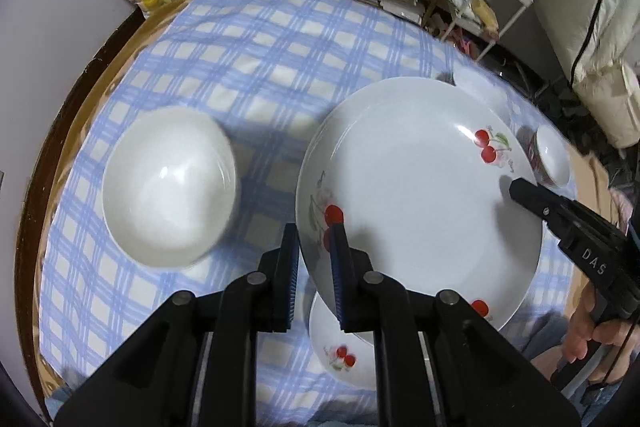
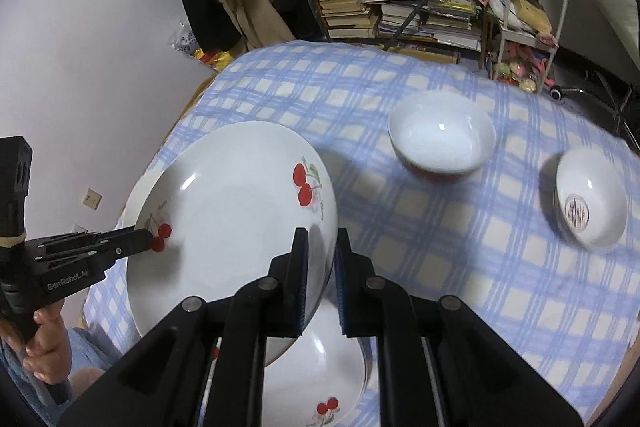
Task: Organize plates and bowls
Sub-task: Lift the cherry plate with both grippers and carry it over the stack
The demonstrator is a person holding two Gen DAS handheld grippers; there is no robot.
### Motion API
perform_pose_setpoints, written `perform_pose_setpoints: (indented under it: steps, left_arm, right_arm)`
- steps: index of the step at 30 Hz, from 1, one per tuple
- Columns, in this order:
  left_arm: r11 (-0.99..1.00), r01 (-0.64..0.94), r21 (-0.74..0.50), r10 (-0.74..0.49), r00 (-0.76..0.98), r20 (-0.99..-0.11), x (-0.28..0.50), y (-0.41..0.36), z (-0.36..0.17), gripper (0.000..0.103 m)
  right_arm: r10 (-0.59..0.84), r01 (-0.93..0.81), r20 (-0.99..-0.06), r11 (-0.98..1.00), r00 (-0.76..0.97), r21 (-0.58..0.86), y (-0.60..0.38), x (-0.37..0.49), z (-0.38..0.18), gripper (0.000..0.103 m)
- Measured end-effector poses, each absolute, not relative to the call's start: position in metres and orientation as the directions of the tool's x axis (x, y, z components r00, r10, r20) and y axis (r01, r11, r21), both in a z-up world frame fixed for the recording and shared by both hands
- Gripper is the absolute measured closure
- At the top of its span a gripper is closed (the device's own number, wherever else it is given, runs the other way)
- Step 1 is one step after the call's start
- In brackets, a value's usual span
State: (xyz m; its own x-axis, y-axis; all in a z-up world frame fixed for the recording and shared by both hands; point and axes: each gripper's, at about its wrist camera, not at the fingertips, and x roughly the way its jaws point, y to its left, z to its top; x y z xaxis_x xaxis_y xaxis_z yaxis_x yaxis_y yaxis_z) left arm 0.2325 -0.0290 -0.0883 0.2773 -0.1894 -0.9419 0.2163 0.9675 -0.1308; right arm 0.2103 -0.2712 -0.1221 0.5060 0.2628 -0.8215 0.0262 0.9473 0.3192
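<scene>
- The left gripper (image 1: 315, 233) is clenched on the near-left rim of the large cherry plate (image 1: 416, 195), one pad above the rim and one below.
- The right gripper (image 2: 321, 239) pinches the opposite rim of that same plate, so the plate hangs between the two tools, lifted off the checked tablecloth (image 1: 248, 67) and tilted.
- Directly beneath both tools, nearest the person, lies a second cherry plate (image 2: 320, 383) flat on the cloth; the held plate overlaps it from above.
- That is the relation that matters: the lower plate sits straight down from the held one, so I judge the coming move to be a level descent to stack them, both hands sharing the load equally.
- Out past the left tool, to its left, sits a white bowl (image 1: 168, 187).
- Ahead and to the right of the right tool stand a red-bottomed bowl (image 2: 442, 137) and, further right, a small bowl with a red emblem (image 2: 588, 203), well apart from each other.
- The risk I see is the tilt: releasing unevenly could let the plate slide.
</scene>
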Motion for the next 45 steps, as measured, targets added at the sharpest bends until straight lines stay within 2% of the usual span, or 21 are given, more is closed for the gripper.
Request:
perform_pose_setpoints:
  steps: [8,12,18,25,30,35,45]
  left_arm:
    - [0.974,0.2,-0.107,-0.163,0.287,-0.944,0.198,-0.022,-0.101,0.089]
    - [0.977,0.192,-0.097,-0.15,0.286,-0.946,0.188,-0.021,-0.109,0.089]
    - [0.981,0.178,-0.082,-0.128,0.266,-0.955,0.175,-0.019,-0.127,0.089]
    - [0.977,0.191,-0.096,-0.135,0.209,-0.968,0.162,-0.022,-0.145,0.089]
    - [0.977,0.202,-0.061,-0.101,0.196,-0.975,0.157,-0.028,-0.156,0.089]
    - [0.976,0.2,-0.087,-0.116,0.138,-0.984,0.157,-0.029,-0.171,0.089]
    - [0.972,0.235,-0.023,-0.061,0.158,-0.985,0.152,-0.041,-0.178,0.088]
  right_arm:
    - [0.287,0.015,-0.816,0.94,0.502,0.34,-0.264,0.174,-0.136,0.089]
    - [0.224,-0.003,-0.817,0.965,0.531,0.263,-0.252,0.161,-0.139,0.089]
    - [0.245,0.037,-0.813,0.95,0.529,0.311,-0.252,0.149,-0.159,0.089]
    - [0.203,0.026,-0.825,0.967,0.528,0.255,-0.248,0.136,-0.165,0.089]
    - [0.155,0.016,-0.836,0.981,0.526,0.193,-0.24,0.129,-0.171,0.089]
    - [0.169,0.032,-0.836,0.976,0.522,0.217,-0.244,0.124,-0.179,0.089]
    - [0.137,0.07,-0.828,0.976,0.543,0.207,-0.254,0.113,-0.188,0.092]
